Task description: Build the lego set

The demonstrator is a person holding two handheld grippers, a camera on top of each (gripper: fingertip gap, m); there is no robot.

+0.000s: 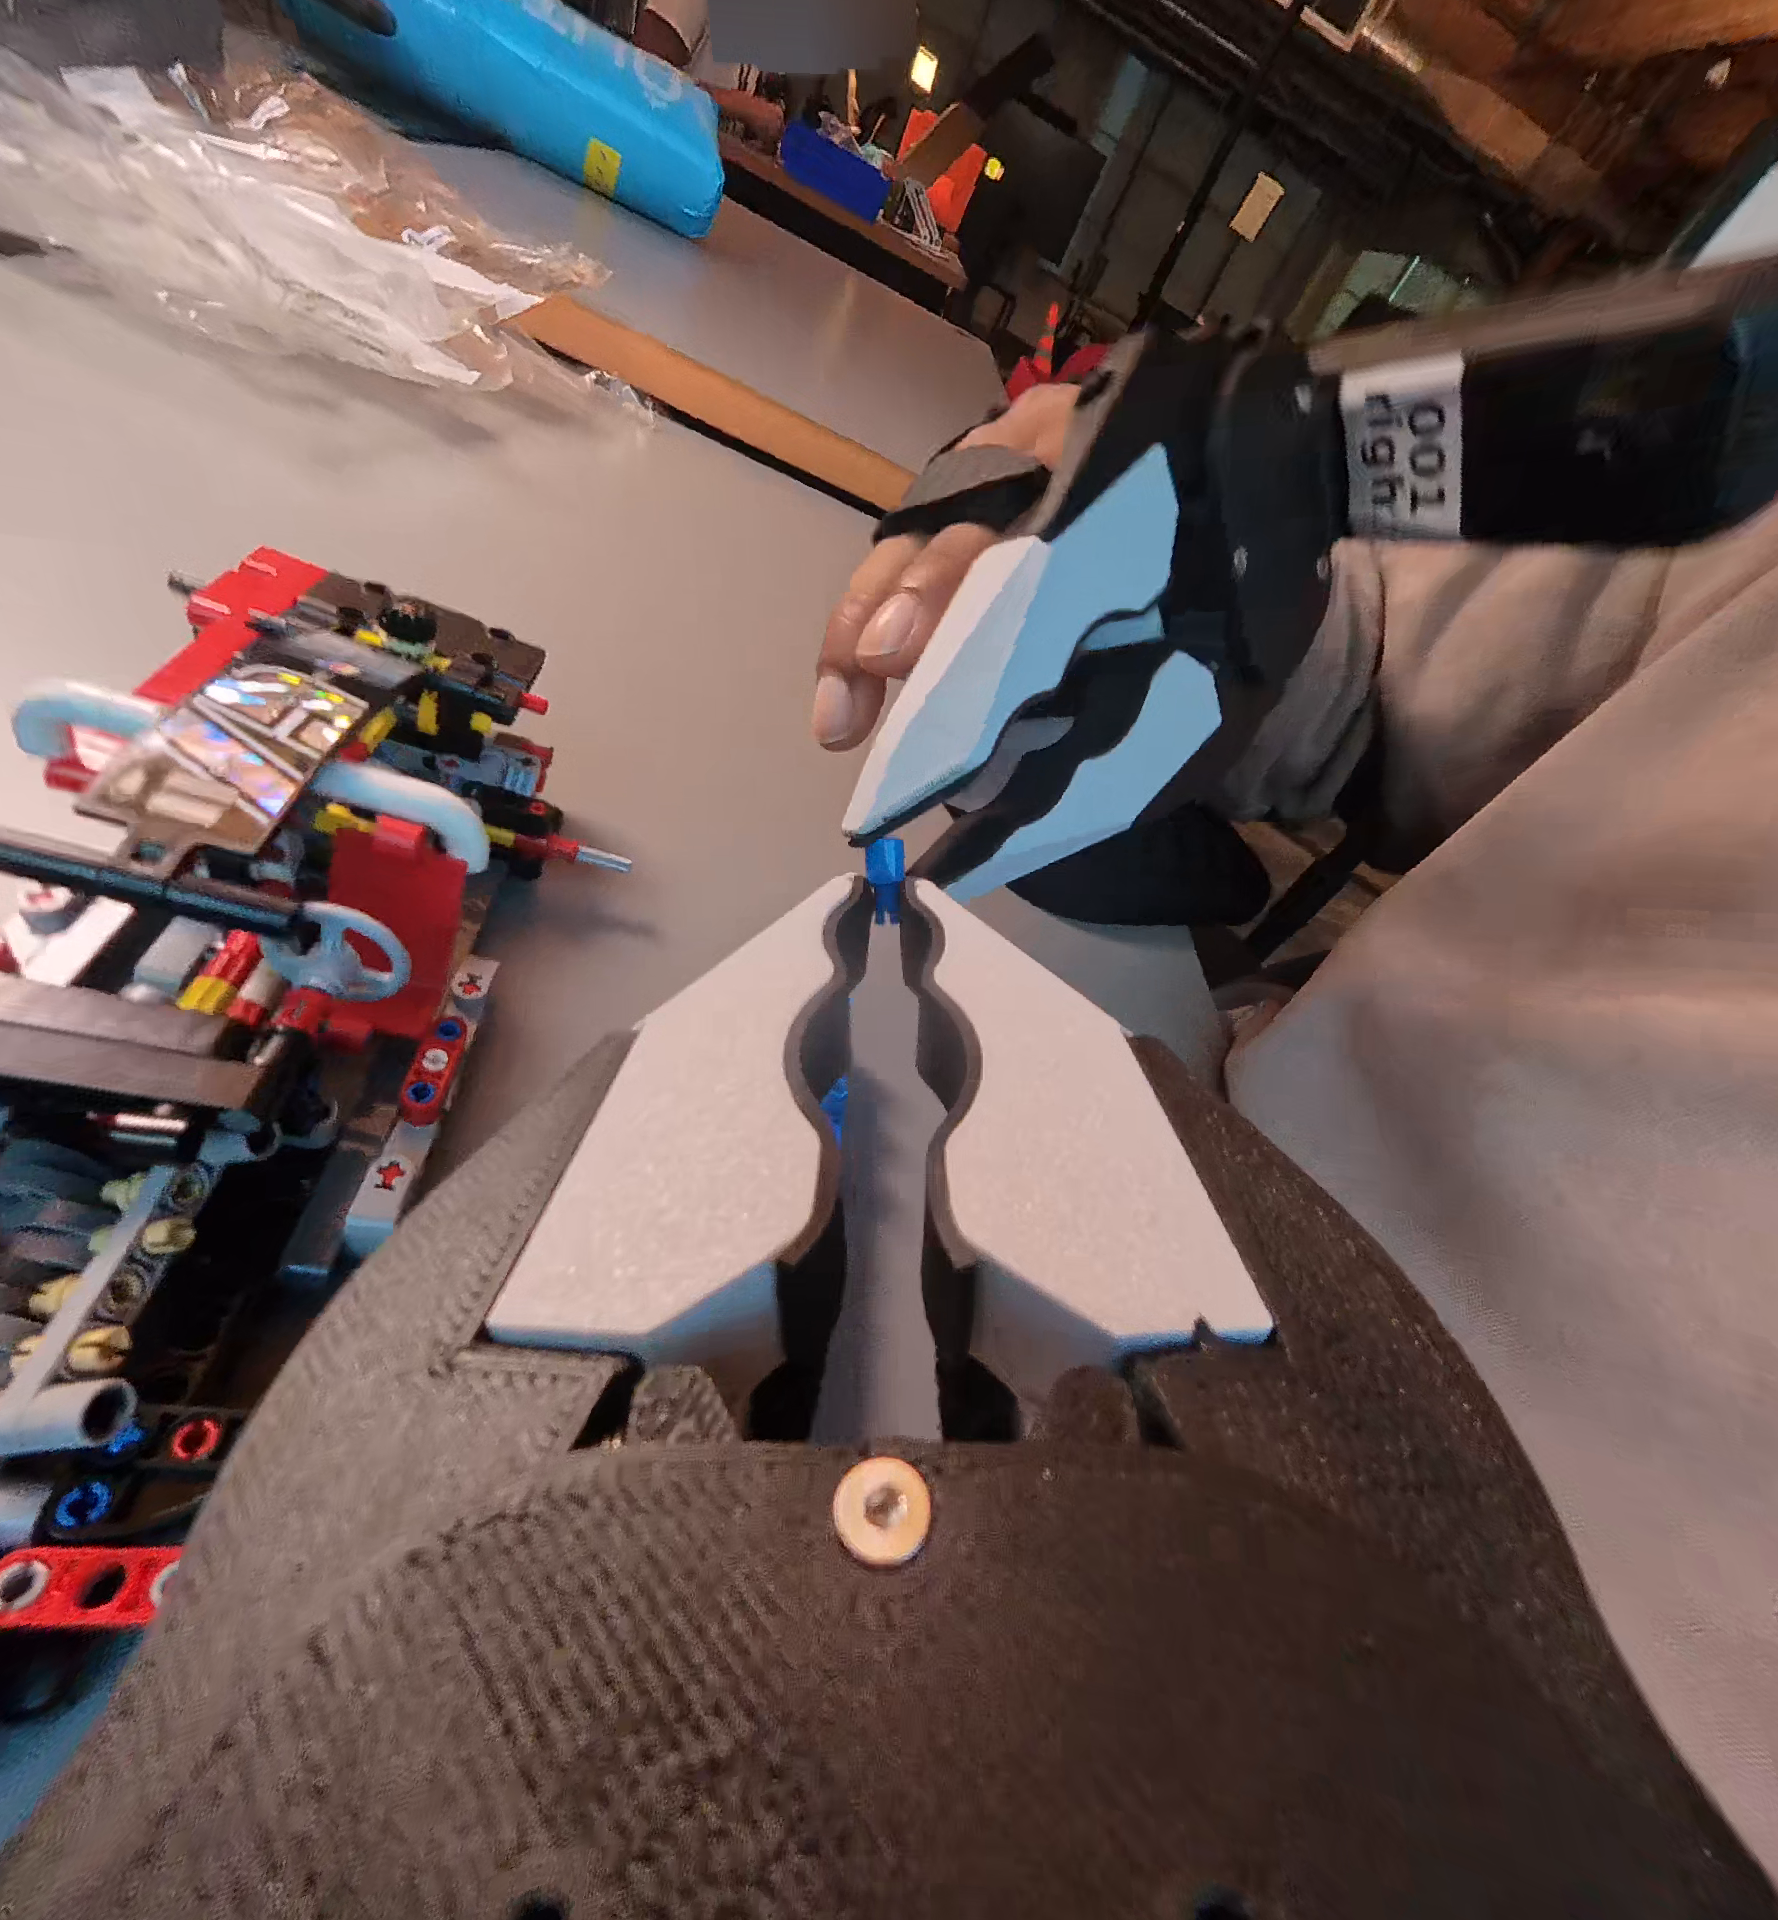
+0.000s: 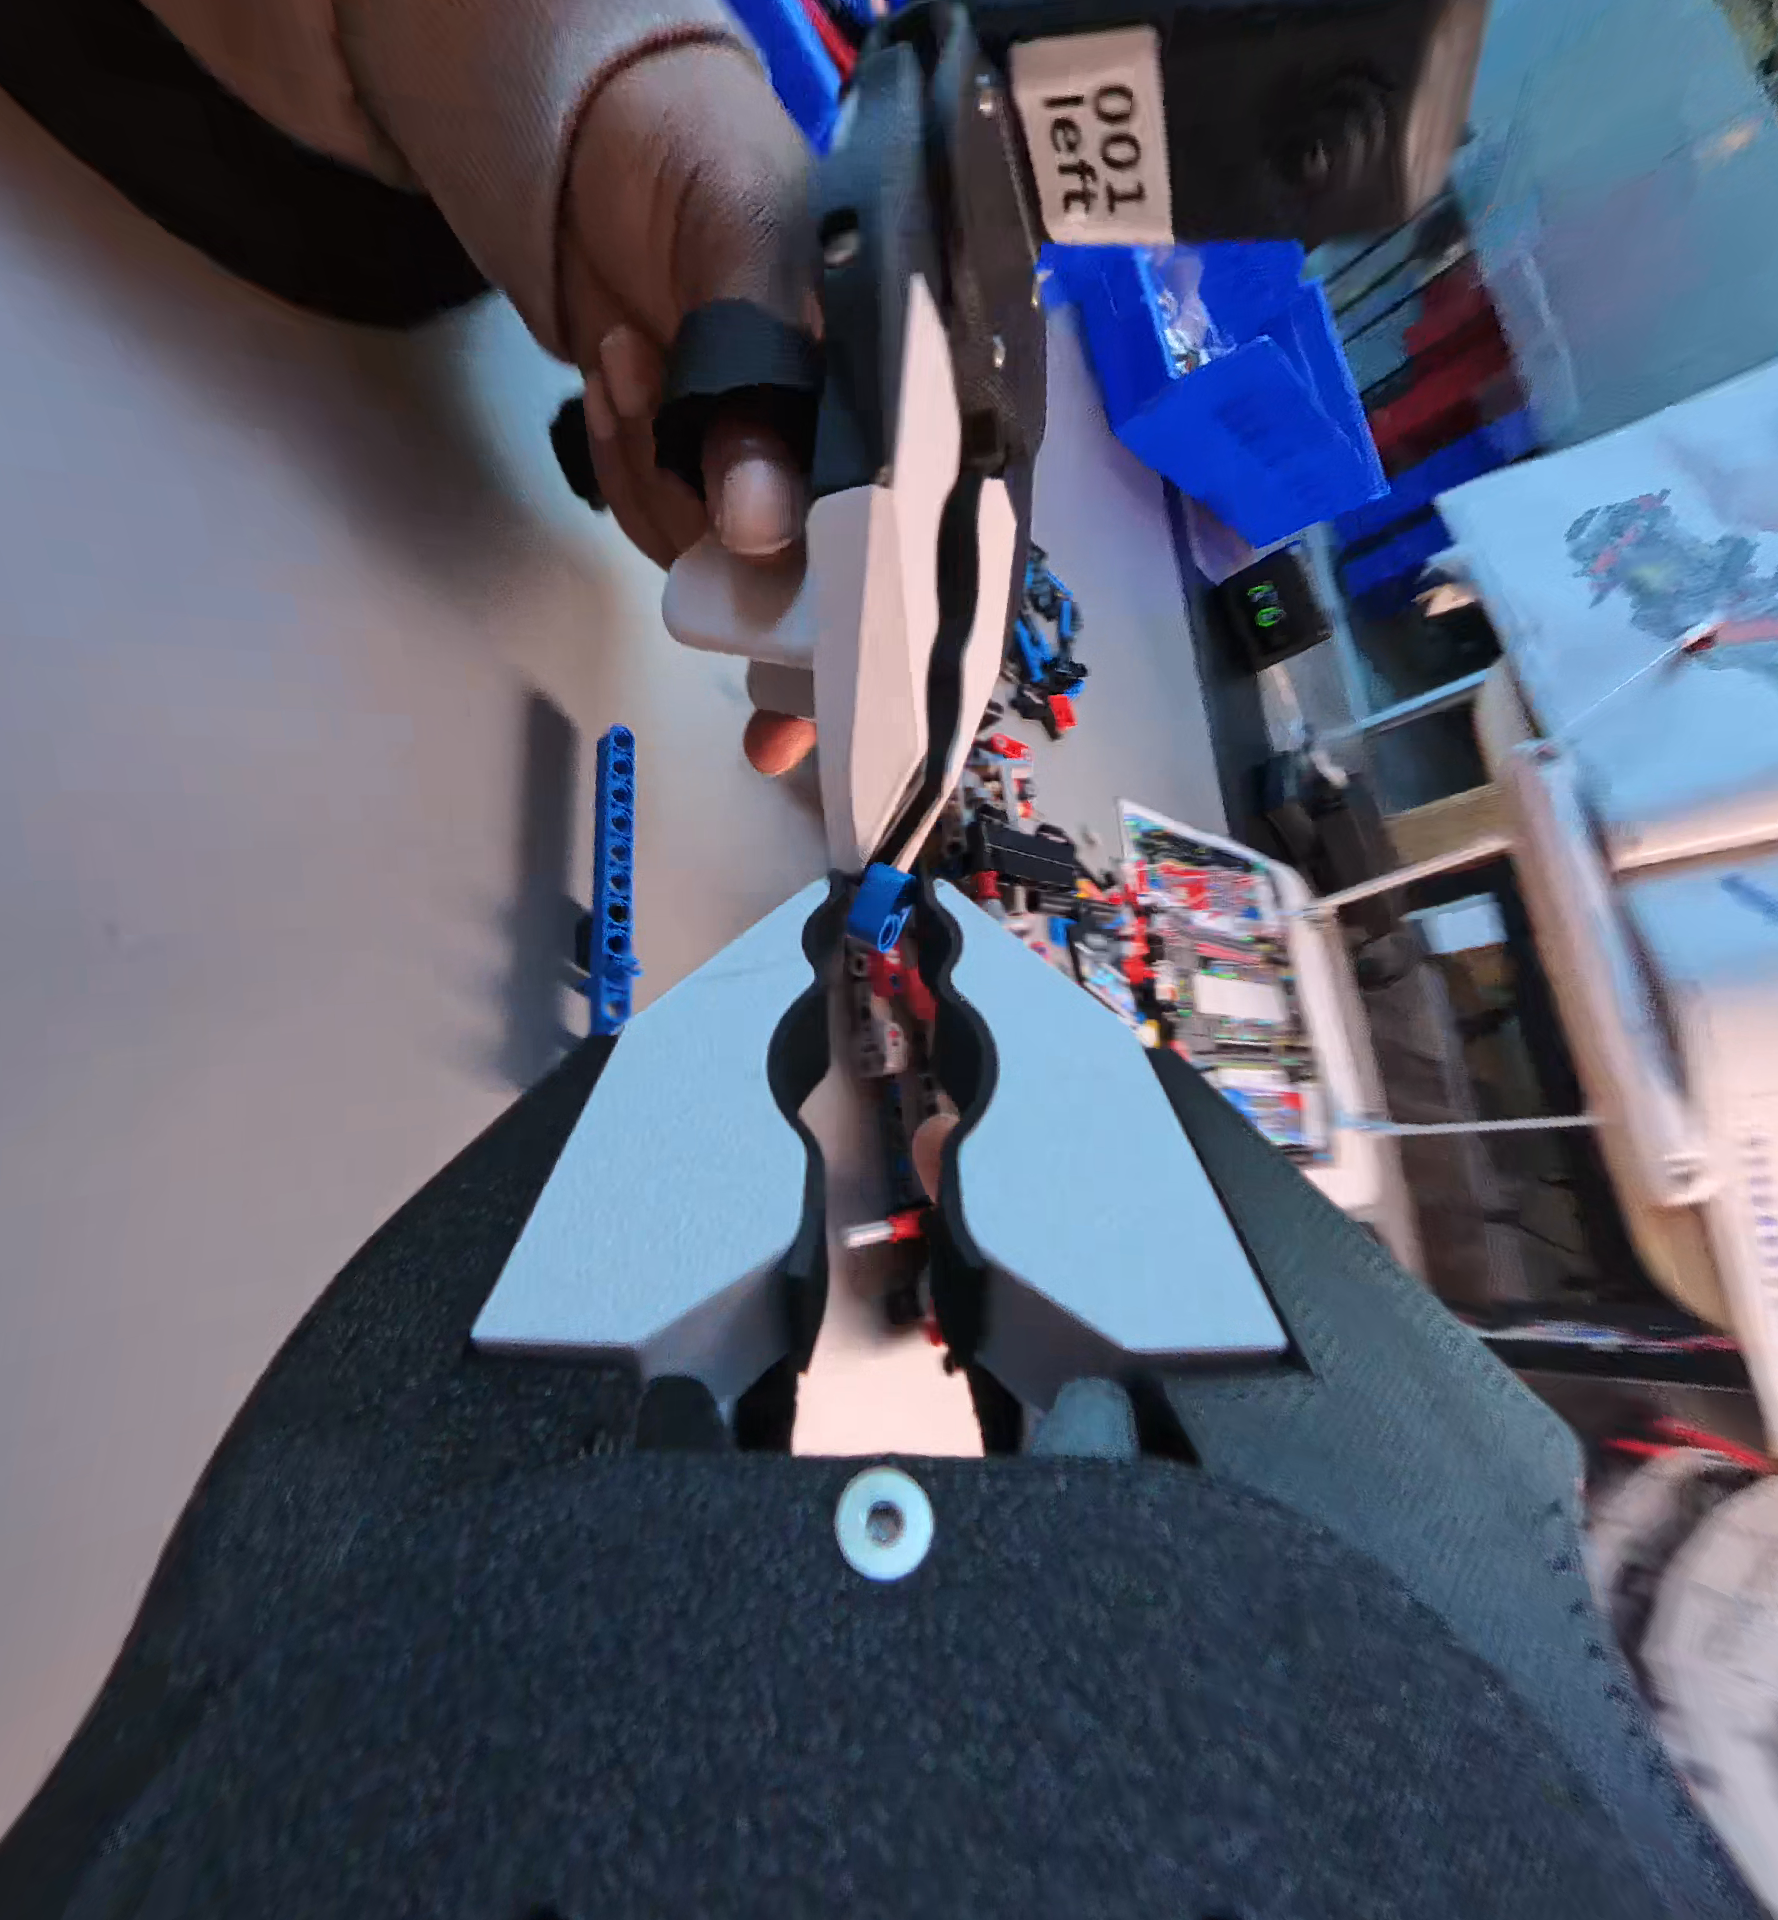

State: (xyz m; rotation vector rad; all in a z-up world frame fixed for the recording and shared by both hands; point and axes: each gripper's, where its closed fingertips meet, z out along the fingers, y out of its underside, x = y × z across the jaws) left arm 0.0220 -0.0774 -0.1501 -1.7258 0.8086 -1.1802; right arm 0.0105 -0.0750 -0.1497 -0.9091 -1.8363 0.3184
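Big grey table (image 1: 241, 468) up front, with crinkly clear plastic (image 1: 189, 208) and a blue box (image 1: 552, 114) on it. Dim room behind, with dark posts, more tables and orange cones (image 1: 968, 177). Blue bins (image 2: 1249, 395) and white shelves (image 2: 1695, 935) off to the side.

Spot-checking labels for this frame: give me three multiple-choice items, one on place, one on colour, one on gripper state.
1. Where is the long blue beam?
A. on the table
B. in the left gripper
C. on the car build

2. What colour is the small connector between the gripper tips?
A. red
B. blue
C. yellow

3. The right gripper is
A. wide open
B. shut on the small connector
C. out of view

Answers: 1 A, it lies alone on the tabletop; 2 B, plainly blue; 3 B, its fingertips pinch it.
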